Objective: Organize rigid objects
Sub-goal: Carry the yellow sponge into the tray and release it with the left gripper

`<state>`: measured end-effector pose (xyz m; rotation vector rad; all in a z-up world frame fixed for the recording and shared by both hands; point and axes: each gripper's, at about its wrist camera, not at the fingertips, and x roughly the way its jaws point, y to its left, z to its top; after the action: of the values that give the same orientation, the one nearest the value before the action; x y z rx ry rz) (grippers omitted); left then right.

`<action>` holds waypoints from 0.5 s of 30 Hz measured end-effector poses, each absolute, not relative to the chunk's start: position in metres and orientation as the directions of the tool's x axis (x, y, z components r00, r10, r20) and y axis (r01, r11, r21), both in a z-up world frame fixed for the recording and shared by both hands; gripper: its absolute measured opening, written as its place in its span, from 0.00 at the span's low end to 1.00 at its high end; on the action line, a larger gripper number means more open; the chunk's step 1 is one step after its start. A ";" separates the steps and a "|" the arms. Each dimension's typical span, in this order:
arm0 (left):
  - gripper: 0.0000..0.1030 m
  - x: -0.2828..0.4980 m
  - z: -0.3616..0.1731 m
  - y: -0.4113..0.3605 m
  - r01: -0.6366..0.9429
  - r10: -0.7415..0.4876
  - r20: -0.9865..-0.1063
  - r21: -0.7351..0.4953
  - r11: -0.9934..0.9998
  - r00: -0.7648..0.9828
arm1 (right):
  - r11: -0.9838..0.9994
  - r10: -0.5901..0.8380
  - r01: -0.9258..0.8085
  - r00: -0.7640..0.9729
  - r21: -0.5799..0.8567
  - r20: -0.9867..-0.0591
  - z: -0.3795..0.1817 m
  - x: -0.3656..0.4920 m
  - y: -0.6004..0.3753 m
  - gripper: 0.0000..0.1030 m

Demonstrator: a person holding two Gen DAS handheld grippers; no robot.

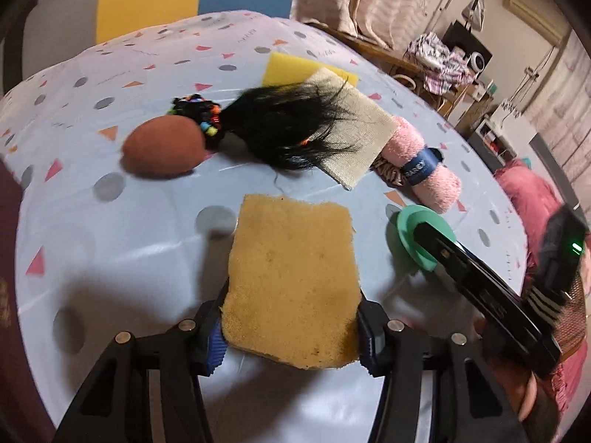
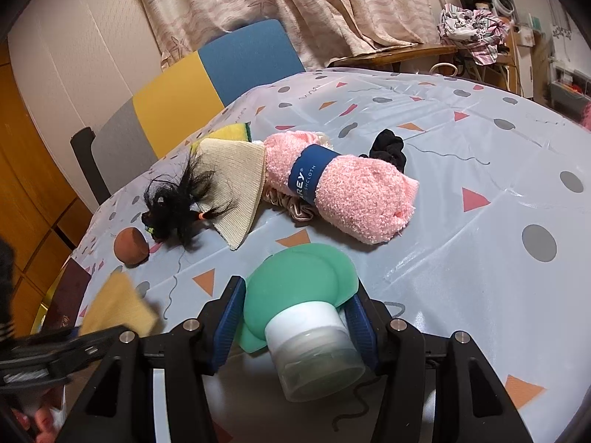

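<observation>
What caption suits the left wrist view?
Left tool grips a tan sponge above the patterned tablecloth.

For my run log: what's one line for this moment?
left gripper: shut on tan sponge | right gripper: shut on green-topped jar | table: pink washcloth roll

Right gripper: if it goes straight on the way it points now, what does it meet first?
The right gripper, shut on the green-topped jar, would probably meet the rolled pink washcloth first; depth is unclear.
</observation>
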<state>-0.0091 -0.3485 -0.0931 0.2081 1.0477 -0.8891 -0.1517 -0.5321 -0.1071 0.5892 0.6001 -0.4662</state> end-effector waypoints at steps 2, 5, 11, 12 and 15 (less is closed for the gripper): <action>0.54 -0.016 -0.085 -0.333 0.720 -0.547 -0.809 -0.247 0.648 0.214 | 0.740 -0.238 0.564 0.729 0.366 -0.642 -0.107 -0.151 -0.531 0.54; 0.54 -0.017 -0.070 -0.307 0.708 -0.556 -0.792 -0.241 0.664 0.252 | 0.743 -0.243 0.567 0.723 0.355 -0.647 -0.107 -0.150 -0.530 0.54; 0.54 -0.001 -0.040 -0.245 0.628 -0.555 -0.749 -0.244 0.739 0.362 | 0.752 -0.257 0.575 0.706 0.322 -0.660 -0.106 -0.147 -0.527 0.54; 0.54 0.003 -0.035 -0.232 0.611 -0.551 -0.742 -0.244 0.753 0.383 | 0.754 -0.258 0.576 0.703 0.317 -0.662 -0.106 -0.147 -0.527 0.54; 0.54 0.014 -0.027 -0.196 0.555 -0.519 -0.733 -0.233 0.798 0.439 | 0.756 -0.262 0.578 0.697 0.306 -0.668 -0.106 -0.146 -0.526 0.54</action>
<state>0.0140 -0.1961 -0.0275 0.0446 0.8943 -0.6677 -0.1458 -0.5261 -0.1061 0.5326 0.6422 -0.4938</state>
